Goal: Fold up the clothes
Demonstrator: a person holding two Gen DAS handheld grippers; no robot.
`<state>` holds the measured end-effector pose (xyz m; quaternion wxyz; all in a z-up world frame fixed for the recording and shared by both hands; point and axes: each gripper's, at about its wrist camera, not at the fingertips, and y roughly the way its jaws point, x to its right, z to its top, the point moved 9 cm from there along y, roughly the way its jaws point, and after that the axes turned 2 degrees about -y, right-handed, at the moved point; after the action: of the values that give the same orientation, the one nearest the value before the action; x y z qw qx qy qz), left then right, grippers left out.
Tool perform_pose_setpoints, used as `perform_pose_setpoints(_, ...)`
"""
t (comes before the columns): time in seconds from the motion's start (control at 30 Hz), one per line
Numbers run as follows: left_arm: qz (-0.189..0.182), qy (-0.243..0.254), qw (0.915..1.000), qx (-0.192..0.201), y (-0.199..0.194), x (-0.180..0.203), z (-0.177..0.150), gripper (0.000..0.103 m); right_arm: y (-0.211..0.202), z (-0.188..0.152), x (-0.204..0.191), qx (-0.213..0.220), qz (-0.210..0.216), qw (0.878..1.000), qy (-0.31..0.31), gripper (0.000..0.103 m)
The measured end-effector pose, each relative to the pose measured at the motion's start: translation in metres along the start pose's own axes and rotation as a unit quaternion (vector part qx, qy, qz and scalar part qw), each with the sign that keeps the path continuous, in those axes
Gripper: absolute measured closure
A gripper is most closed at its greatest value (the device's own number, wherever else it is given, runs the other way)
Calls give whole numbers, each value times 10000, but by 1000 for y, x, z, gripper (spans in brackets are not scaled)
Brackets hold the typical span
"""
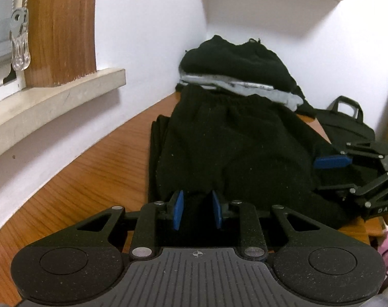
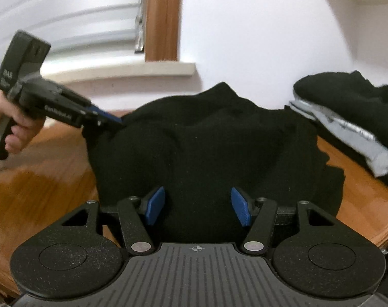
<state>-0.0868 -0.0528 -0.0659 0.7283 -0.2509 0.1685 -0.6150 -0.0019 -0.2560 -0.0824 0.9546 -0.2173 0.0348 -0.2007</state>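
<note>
A black garment (image 1: 232, 140) with an elastic waistband lies spread on the wooden table (image 1: 91, 179). My left gripper (image 1: 197, 209) sits at its near edge, pads narrowed on a fold of the black cloth. In the right wrist view the left gripper (image 2: 109, 120) pinches the garment's (image 2: 206, 140) left corner, held by a hand (image 2: 19, 128). My right gripper (image 2: 198, 206) stands half open over the garment's near edge, pads wide apart with cloth between them and not pressed. The left wrist view shows the right gripper (image 1: 329, 174) at the garment's right side.
A pile of folded clothes (image 1: 232, 61), black over grey (image 1: 245, 87), sits in the far corner by the white wall. A black bag (image 1: 347, 120) stands beyond the table's right edge. A stone windowsill (image 1: 53, 97) juts out at left.
</note>
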Motion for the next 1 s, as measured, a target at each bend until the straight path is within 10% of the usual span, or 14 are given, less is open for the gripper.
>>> perform_pose_setpoints(1.0, -237, -252, 9991, 232, -19, 6, 27, 74, -4, 2, 19, -458, -40, 9981, -411, 47)
